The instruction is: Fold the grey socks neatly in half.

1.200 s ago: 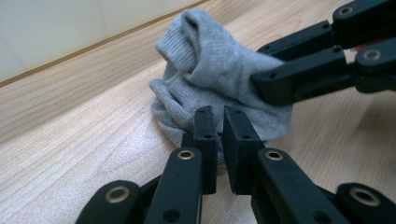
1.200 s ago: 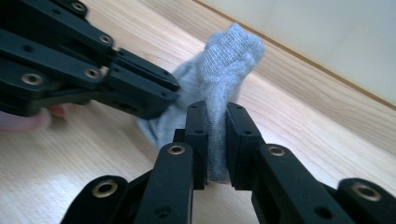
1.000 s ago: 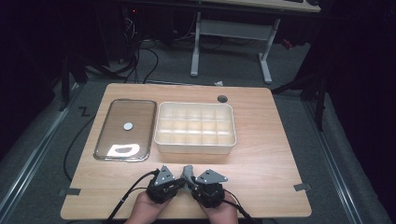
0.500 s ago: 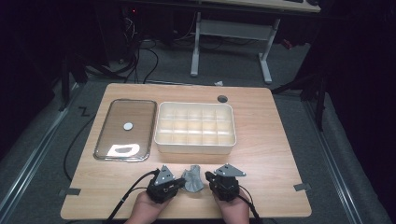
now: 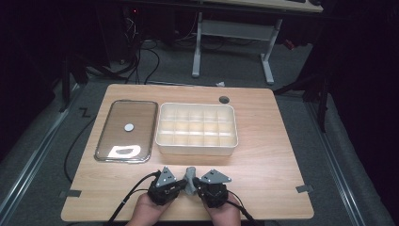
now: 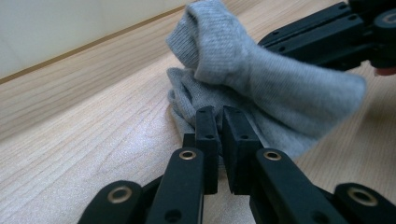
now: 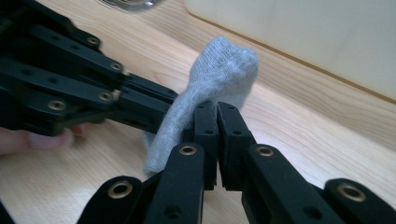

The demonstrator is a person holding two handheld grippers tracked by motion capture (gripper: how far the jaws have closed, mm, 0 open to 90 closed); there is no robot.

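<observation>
Black grippers (image 5: 188, 187) with brass-ringed screws, grey plates, black cables.

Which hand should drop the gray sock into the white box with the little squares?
Probably the right. Both grippers pinch the gray sock at the table's near edge: left gripper, right gripper. The white box lies ahead, stretching more toward the right gripper's side, so its path looks slightly shorter.

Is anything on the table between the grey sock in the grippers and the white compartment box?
Nothing visible. The sock is pinched by the left gripper and the right gripper near the table's front edge. The strip of wood between it and the box is bare; the glass lid lies off to the left.
</observation>
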